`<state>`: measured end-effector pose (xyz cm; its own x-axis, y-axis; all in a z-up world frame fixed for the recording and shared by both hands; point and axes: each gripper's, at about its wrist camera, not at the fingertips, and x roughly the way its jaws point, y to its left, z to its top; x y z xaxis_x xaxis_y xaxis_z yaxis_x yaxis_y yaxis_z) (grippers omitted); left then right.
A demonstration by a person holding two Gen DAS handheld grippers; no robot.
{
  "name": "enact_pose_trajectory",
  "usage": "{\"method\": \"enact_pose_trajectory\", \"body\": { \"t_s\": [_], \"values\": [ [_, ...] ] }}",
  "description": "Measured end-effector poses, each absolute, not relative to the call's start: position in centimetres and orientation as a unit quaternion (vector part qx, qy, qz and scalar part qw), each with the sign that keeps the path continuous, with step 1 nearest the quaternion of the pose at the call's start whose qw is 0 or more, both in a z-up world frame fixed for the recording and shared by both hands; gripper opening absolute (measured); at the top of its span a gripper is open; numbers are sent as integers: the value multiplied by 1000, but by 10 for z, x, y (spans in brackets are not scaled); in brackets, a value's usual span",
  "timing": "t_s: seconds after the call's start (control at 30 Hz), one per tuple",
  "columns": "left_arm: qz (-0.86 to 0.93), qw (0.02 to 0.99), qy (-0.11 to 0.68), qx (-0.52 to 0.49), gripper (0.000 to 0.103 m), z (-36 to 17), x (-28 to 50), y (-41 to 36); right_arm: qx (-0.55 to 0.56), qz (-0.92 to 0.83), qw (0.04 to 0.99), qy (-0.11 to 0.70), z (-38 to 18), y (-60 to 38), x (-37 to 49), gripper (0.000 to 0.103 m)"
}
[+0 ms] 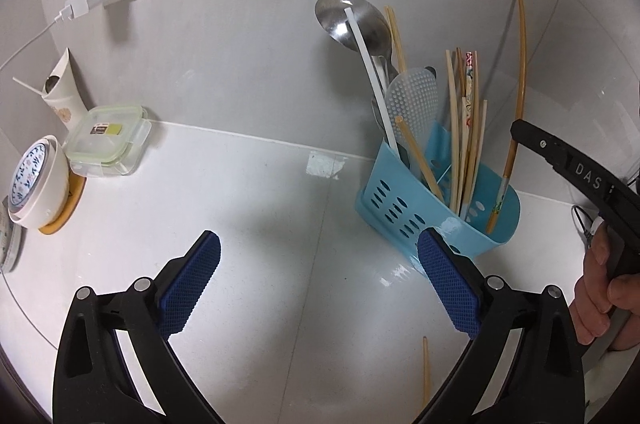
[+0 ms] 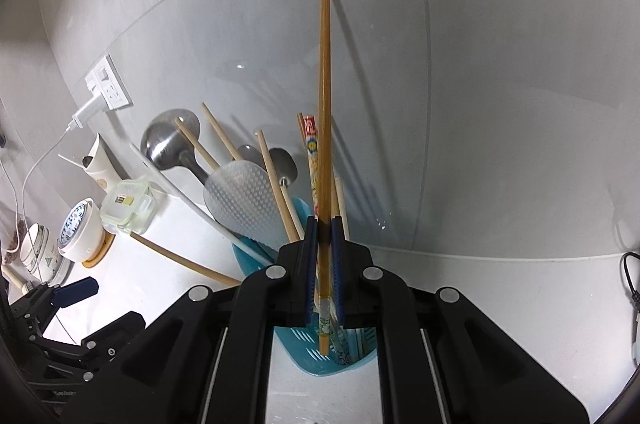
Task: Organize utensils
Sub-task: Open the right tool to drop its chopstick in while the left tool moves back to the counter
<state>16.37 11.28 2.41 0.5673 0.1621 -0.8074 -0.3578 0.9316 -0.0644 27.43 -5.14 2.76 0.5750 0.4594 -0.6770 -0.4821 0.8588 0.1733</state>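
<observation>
From the left wrist, the blue holder [image 1: 440, 207] already carries a ladle, rice paddle and most chopsticks. The left gripper [image 1: 320, 288] has its jaws spread wide, empty, over bare table [image 1: 248, 191] just left of the holder. One loose chopstick [image 1: 426, 372] lies nearer than the holder, cut off below.

From the right wrist, the right gripper [image 2: 324, 272] has its jaws clamped on a brown chopstick [image 2: 325, 103], tip inside the holder [image 2: 340, 360]; release remains. The holder's floor is hidden.
</observation>
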Motion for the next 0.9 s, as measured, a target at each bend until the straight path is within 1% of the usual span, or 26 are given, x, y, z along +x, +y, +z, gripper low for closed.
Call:
{"method": "enact_pose_trajectory", "body": {
  "t_s": [0.07, 0.23, 0.3, 0.33, 0.4, 0.43, 0.5, 0.57, 0.7, 0.9],
  "values": [
    [147, 878, 441, -111, 97, 24, 164, 112, -18, 265, 886, 380, 24, -50, 274, 6],
    [148, 878, 440, -112, 97, 23, 164, 113, -28, 263, 885, 384, 21, -50, 269, 12],
    [149, 878, 442, -111, 97, 23, 165, 113, -33, 257, 887, 383, 21, -51, 266, 31],
    [148, 878, 442, -112, 97, 23, 165, 113, -33, 253, 889, 381, 21, -53, 263, 34],
    [148, 878, 442, -111, 97, 23, 164, 111, -33, 247, 890, 383, 22, -57, 261, 48],
    [148, 878, 442, -111, 97, 24, 164, 111, -33, 242, 891, 382, 22, -59, 260, 50],
    [148, 878, 441, -111, 97, 25, 163, 109, -31, 229, 894, 384, 23, -66, 256, 64],
    [148, 879, 439, -109, 97, 26, 162, 107, -27, 217, 897, 384, 24, -74, 252, 73],
    [146, 880, 439, -109, 97, 29, 156, 99, -26, 195, 903, 382, 26, -92, 242, 85],
    [136, 878, 446, -109, 97, 28, 146, 82, -23, 167, 905, 390, 25, -123, 224, 93]
  ]
}}
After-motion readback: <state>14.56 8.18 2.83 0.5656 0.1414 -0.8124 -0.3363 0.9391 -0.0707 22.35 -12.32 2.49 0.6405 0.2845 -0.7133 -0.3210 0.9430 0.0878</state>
